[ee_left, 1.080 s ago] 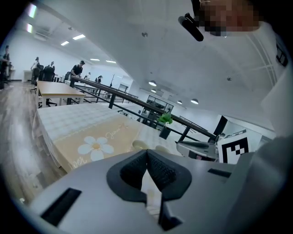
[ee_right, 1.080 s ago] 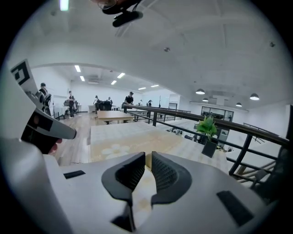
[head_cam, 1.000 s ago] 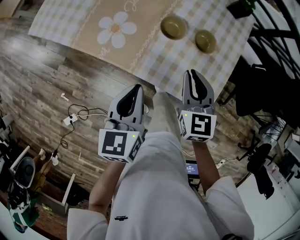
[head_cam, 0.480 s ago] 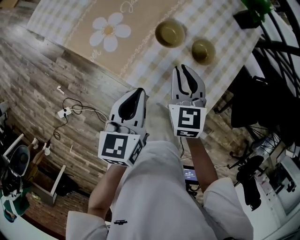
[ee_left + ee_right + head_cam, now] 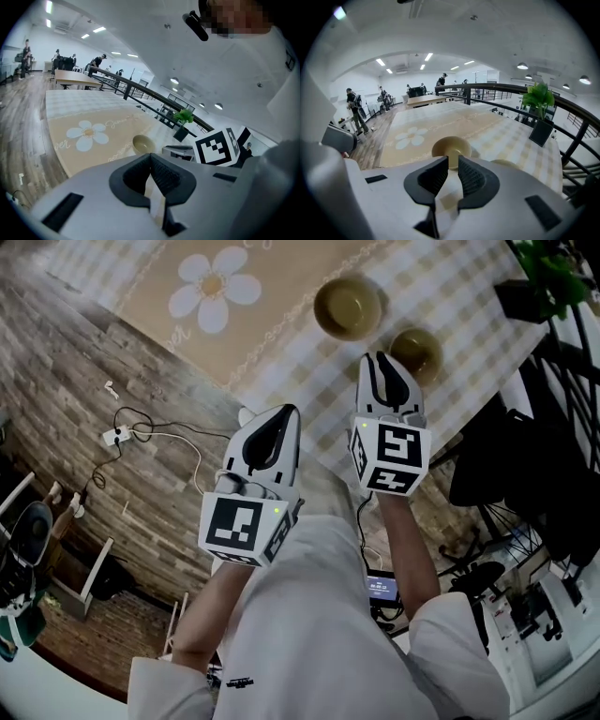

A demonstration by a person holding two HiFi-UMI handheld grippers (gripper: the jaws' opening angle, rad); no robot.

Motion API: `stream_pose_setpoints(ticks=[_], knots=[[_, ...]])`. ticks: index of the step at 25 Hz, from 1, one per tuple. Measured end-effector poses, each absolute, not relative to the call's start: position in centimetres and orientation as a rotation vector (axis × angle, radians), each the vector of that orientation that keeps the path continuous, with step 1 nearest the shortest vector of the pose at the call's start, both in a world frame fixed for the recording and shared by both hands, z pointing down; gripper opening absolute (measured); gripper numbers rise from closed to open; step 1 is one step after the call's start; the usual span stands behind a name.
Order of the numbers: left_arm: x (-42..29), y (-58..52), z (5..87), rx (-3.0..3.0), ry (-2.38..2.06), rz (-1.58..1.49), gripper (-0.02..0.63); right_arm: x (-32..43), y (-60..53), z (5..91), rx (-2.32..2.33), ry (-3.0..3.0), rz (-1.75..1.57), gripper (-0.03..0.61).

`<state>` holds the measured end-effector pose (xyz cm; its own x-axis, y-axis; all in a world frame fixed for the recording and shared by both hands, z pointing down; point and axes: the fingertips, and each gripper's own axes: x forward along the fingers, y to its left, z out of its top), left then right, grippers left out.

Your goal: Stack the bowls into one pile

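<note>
Head view: the left tongs (image 5: 284,418) are hovering over the wooden floor (image 5: 141,362) beside the desk (image 5: 469,287), with jaws pressed together on nothing. The right tongs (image 5: 380,362), jaws slightly parted and empty, are hanging above the desk near the smaller bowl (image 5: 416,351). The larger bowl (image 5: 347,307) is sitting apart beside it, unstacked.

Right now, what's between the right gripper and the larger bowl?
Between right gripper and larger bowl: only bare checked tablecloth, seen in the right gripper view. Smaller bowl sits off to the right.
</note>
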<state>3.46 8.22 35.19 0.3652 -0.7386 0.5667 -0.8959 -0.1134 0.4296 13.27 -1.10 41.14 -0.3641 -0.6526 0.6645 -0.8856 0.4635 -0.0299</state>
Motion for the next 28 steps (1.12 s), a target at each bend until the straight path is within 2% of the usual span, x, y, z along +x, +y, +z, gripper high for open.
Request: stream_pose_setpoints(ticks=[9, 28], knots=[[4.8, 5.2, 37.7, 1.844, -1.421, 0.285, 0.021, 14.1, -4.8, 44.6, 1.446, -2.026, 0.968, 0.058], [5.0, 3.6, 41.1, 1.779, -1.407, 0.318, 0.021, 14.1, -7.5, 48.4, 1.596, -1.9, 1.107, 0.058]])
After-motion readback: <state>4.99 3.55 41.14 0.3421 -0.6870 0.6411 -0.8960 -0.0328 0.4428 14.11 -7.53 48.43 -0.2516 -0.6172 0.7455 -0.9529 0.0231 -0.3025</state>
